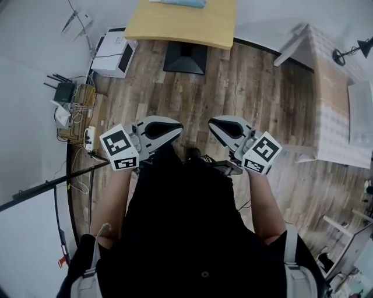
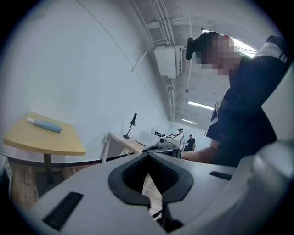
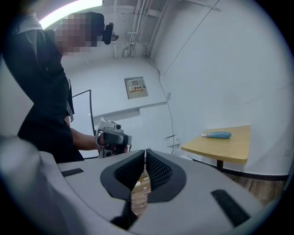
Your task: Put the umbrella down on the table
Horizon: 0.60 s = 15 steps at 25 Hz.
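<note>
A folded blue umbrella (image 2: 46,125) lies on the round-cornered yellow table (image 2: 50,142), far ahead of me. It shows in the right gripper view too, as the umbrella (image 3: 217,135) on the table (image 3: 229,149), and at the top edge of the head view as the umbrella (image 1: 183,3) on the table (image 1: 180,26). My left gripper (image 1: 178,129) and right gripper (image 1: 213,125) are held close to my body, tips turned toward each other. Both are shut with nothing between the jaws. Each gripper view shows the other gripper and the person behind it.
The table's black base (image 1: 185,58) stands on the wood floor. A white box (image 1: 113,53) and a small shelf with a router and cables (image 1: 73,105) sit at the left wall. A white desk (image 1: 338,110) with a black lamp (image 1: 349,52) stands at the right.
</note>
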### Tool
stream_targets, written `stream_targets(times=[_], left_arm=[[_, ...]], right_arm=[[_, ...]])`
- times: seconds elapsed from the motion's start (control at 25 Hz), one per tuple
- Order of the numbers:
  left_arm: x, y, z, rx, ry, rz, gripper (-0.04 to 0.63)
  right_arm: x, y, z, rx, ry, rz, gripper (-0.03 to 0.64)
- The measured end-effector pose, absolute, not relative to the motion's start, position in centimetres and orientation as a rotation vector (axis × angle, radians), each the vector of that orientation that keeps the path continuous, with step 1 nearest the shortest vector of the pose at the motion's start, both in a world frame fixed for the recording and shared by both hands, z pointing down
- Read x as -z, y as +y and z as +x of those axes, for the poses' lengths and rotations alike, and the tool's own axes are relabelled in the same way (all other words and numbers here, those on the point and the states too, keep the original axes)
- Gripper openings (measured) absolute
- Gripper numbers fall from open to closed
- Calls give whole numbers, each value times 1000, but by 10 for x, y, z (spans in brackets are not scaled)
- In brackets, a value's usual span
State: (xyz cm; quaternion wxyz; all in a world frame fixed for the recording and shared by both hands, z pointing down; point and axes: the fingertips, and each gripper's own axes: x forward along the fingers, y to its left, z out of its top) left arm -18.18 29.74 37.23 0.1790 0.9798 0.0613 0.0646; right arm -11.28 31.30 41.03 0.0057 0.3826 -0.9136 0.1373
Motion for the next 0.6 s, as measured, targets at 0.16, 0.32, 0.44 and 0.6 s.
stream_targets(times=[0.16, 0.32, 0.44, 0.6], left_arm=[[-370, 297, -187, -161, 193, 2762, 12], [-358, 293, -182, -128, 221, 2780, 12], [-352, 294, -188, -95, 226, 2779, 12], [-362, 295, -207, -92, 206, 2741, 12]], right_arm=[[-405, 317, -120, -402, -2853, 1194, 23], [-400, 315, -122, -394, -2842, 1196, 23], [-400, 315, -132, -409, -2852, 1173, 23], [-394, 308, -147, -403, -2887, 1165, 23]])
